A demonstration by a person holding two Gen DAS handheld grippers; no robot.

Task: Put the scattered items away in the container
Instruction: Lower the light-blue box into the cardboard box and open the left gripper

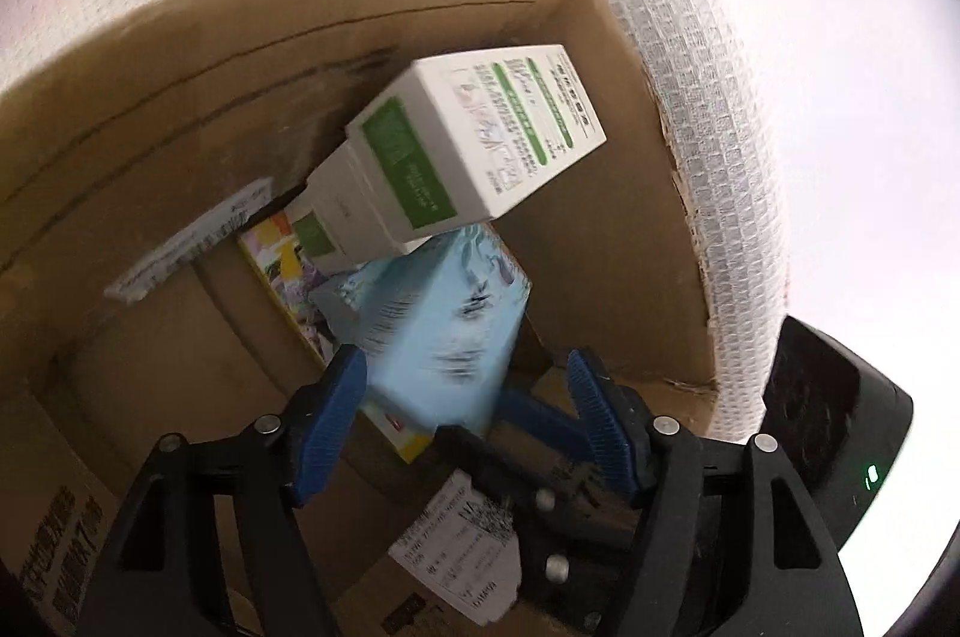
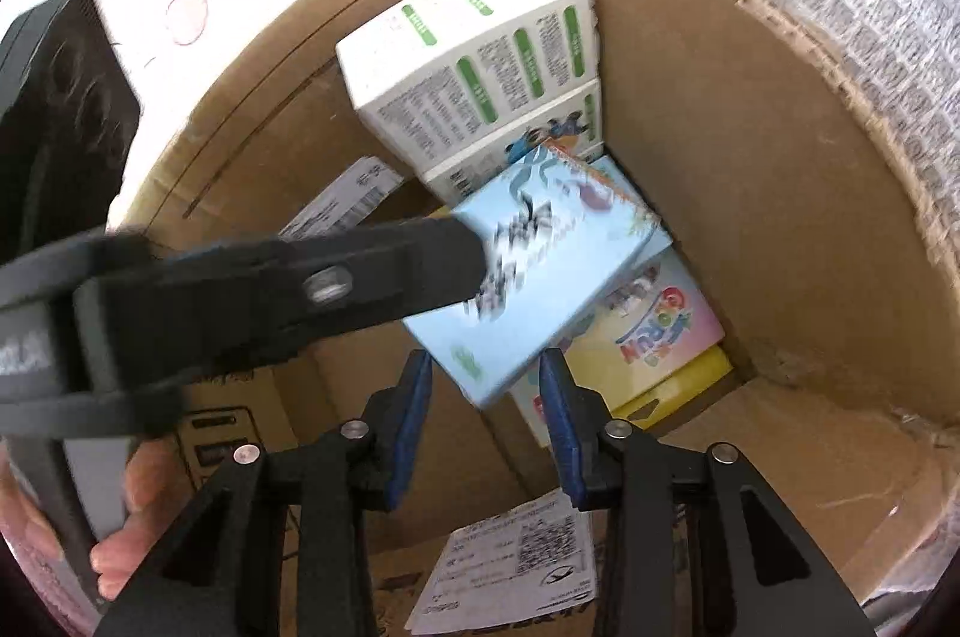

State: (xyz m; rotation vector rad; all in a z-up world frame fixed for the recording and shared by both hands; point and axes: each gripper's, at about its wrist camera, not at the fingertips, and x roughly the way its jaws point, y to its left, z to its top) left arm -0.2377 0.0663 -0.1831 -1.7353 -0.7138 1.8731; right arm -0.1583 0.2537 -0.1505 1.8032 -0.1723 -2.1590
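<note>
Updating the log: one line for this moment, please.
left gripper: open around light blue box | right gripper: open, empty | cardboard box: partly filled

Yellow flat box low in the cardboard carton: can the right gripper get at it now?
Probably not directly: the light blue box lies tilted over the yellow flat box, just ahead of the open right gripper.

Looks like home, I think. Soft white waffle blanket (image 1: 708, 108) under me, running from 12 to 3 o'clock, with pink cartoon shapes (image 2: 187, 17) near 11 o'clock. Brown cardboard box (image 2: 750, 169) sits on it, mail stickers (image 2: 510, 559) stuck inside at 6 o'clock.
</note>
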